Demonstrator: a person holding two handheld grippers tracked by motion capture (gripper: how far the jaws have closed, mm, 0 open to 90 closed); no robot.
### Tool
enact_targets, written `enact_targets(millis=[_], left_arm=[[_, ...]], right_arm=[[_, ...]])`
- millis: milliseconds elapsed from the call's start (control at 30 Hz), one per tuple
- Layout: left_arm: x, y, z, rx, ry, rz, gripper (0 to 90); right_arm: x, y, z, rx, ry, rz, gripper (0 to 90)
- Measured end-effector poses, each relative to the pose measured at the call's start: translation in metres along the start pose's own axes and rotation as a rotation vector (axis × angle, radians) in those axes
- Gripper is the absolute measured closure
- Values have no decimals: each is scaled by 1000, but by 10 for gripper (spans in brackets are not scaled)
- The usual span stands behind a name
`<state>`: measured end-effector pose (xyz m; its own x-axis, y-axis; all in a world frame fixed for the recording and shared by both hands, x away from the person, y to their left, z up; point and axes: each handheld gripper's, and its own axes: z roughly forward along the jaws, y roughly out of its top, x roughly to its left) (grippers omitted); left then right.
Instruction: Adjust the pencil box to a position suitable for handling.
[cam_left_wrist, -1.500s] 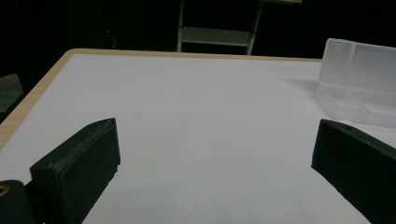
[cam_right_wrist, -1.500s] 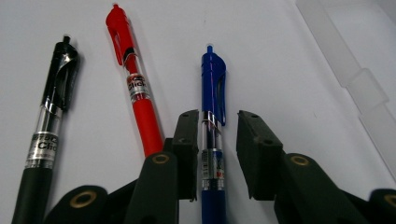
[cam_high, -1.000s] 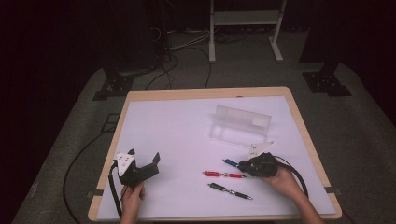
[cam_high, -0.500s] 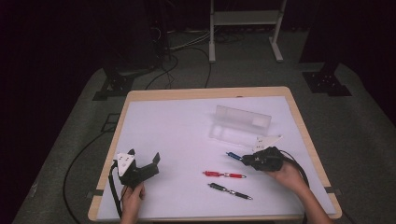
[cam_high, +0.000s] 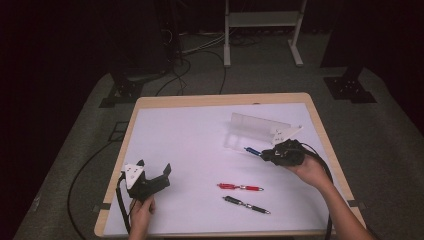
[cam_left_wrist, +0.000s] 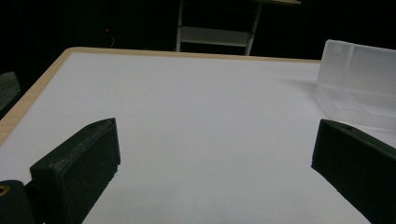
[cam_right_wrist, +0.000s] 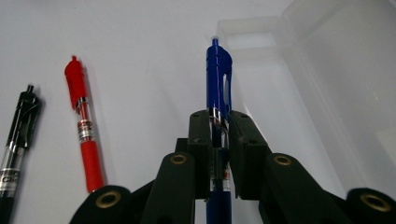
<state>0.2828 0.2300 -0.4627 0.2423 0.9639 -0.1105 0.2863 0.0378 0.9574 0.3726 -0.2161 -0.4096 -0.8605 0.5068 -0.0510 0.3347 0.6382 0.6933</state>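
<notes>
Carrying the blue pen toward the clear plastic bin, judged mid-transfer; next move calls for lining it over the opening, then letting go. White matte bench, wood-edged. Bin translucent, boxy. Right tool clenched on the pen's barrel, held above the bench near the bin. Left tool released, idle. Red pen and black pen lie slim, glossy.

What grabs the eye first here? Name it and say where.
The blue pen clamped in the right gripper, beside the clear plastic box at the table's right. Nearer the front edge lie a red pen and a black pen. The left gripper rests open at front left.
</notes>
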Motion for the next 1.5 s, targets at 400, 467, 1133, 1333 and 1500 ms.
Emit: enact_targets(millis=[400, 467, 1133, 1333, 1500], left_arm=[[0, 0, 0, -3, -4, 2, 4], [0, 0, 0, -4, -4, 3, 4], [0, 0, 0, -3, -5, 1, 4], [0, -1, -1, -12, -19, 13, 4], [0, 0, -1, -9, -19, 15, 4]], right_arm=[[-28, 21, 10, 29, -7, 12, 788], [-33, 23, 14, 39, -9, 18, 788], [-61, 16, 49, 125, -25, 68, 787], [-65, 13, 56, 142, -32, 74, 785], [-66, 11, 59, 149, -32, 72, 757]])
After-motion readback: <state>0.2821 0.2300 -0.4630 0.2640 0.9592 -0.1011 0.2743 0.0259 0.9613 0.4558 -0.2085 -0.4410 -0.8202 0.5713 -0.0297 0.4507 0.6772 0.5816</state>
